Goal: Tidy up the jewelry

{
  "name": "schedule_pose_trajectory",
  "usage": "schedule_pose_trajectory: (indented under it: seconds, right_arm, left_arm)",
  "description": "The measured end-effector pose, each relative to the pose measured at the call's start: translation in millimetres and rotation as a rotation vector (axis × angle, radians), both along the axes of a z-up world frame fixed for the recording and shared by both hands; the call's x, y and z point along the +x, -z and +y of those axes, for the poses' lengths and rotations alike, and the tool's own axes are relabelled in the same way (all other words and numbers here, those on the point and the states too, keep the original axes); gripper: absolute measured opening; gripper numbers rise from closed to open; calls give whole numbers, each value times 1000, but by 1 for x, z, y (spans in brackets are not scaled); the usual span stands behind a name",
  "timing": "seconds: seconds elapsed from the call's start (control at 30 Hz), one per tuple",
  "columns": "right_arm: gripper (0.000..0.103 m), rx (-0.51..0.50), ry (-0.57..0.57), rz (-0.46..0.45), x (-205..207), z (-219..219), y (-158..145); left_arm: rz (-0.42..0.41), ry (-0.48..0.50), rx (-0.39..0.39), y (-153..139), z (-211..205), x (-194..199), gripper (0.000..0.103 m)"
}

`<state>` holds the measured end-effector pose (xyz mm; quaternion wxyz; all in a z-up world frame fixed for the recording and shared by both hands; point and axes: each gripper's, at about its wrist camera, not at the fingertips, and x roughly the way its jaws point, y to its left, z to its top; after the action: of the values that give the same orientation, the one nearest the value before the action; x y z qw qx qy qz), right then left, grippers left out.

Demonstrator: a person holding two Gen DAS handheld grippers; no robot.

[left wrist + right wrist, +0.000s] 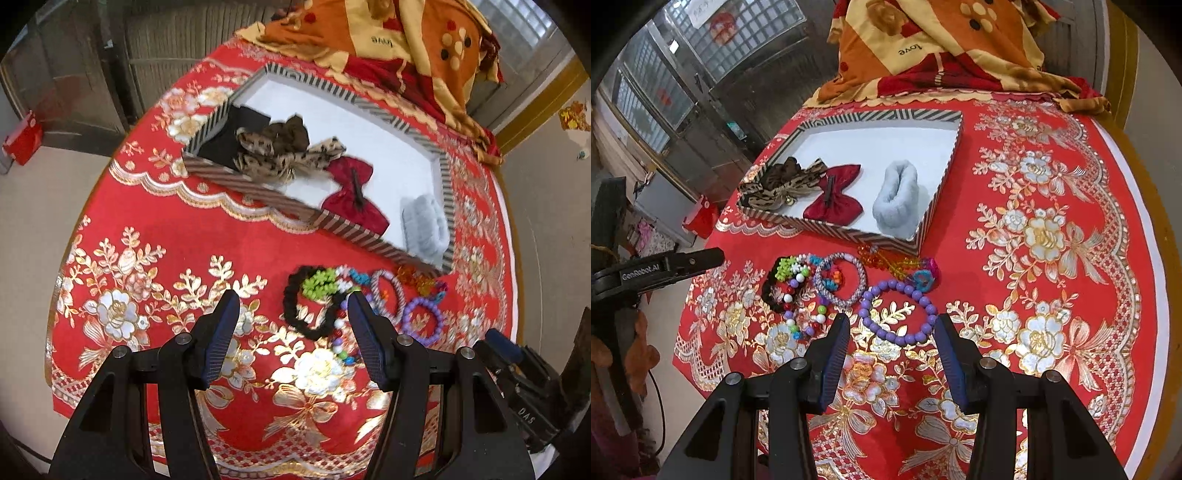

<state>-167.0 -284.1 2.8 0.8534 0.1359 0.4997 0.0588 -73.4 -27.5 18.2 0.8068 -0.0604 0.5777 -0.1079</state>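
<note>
A striped box with a white floor holds a leopard-print bow, a red bow and a pale blue scrunchie. In front of it on the red cloth lies a cluster of bracelets: a purple bead bracelet, a silver-pink woven one, a black scrunchie, green beads and orange beads. My right gripper is open and empty, just above and in front of the purple bracelet. My left gripper is open and empty over the black scrunchie.
A round table carries a red floral cloth. An orange and red blanket is heaped at the far edge behind the box. The box also shows in the left wrist view. A red box sits on the floor at left.
</note>
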Motion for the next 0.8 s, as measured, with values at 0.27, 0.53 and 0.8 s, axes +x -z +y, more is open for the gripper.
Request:
schedule_pose_trajectory:
  seconds: [0.27,0.53,0.8]
  right_arm:
    - [46,47,-52,3,9,15,10]
    - [35,40,-165,-17,36,53,22]
    - [25,-9,-243,9,65,80,43]
  left_arm:
    - [49,38,55,26,-1,3,61]
    - [68,46,75,36,3,14,61]
    - [85,40,72,42,12,22,61]
